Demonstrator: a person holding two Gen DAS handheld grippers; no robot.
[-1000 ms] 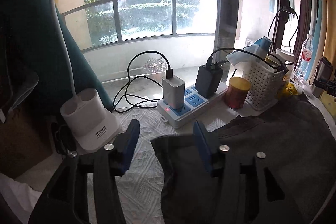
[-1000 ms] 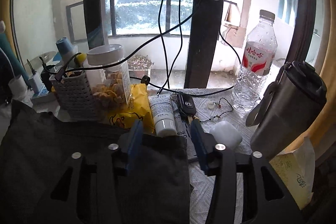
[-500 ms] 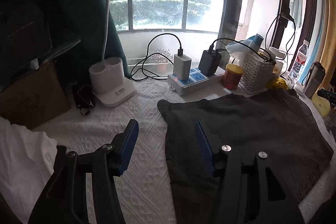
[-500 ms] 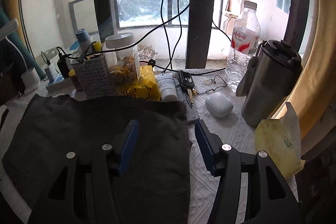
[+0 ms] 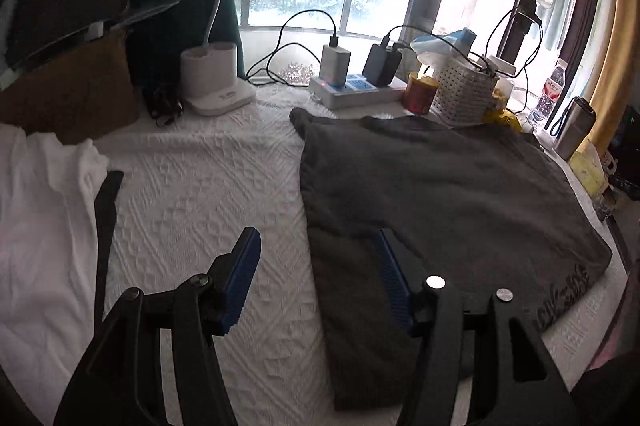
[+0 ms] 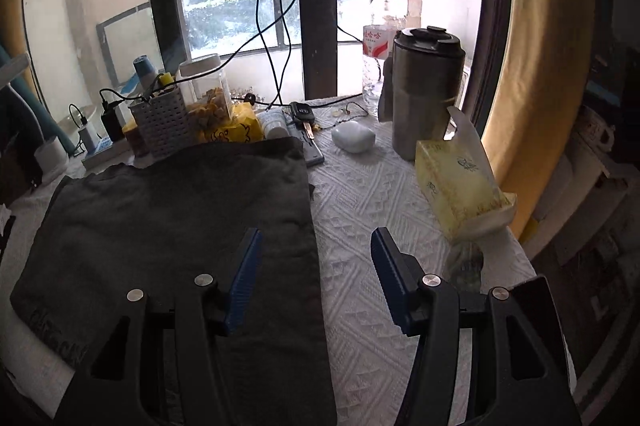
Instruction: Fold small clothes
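- The left gripper (image 5: pixel 316 278) hangs over the left edge of the dark grey garment (image 5: pixel 448 186), its jaws having just spread a little, with nothing pinched between them; one blue pad is over the white textured cover (image 5: pixel 200 194), the other over the cloth.
- The right gripper (image 6: pixel 316 276) stands with jaws apart and empty across the garment's (image 6: pixel 180 218) right edge.
- The garment lies spread flat on the cover, printed lettering at one hem.
- Left of the garment lies a crumpled white cloth (image 5: pixel 44 210).
- Right of it sit a yellow tissue pack (image 6: pixel 460 186) with a sheet poking out, a white earbud case (image 6: pixel 354 136) and a lidded steel tumbler (image 6: pixel 426 90).
- Beyond its far edge, a white lattice basket (image 6: pixel 162 124) holds small items too cluttered to name; beside the basket a clear lidded jar (image 6: pixel 208 94) holds yellow snack pieces, and a yellow bag (image 6: pixel 234 130) leans there.
- Farther back a power strip (image 5: pixel 356 92) carries two chargers, near a lamp base (image 5: pixel 214 86).
- A water bottle (image 6: pixel 376 62) stands behind the tumbler.
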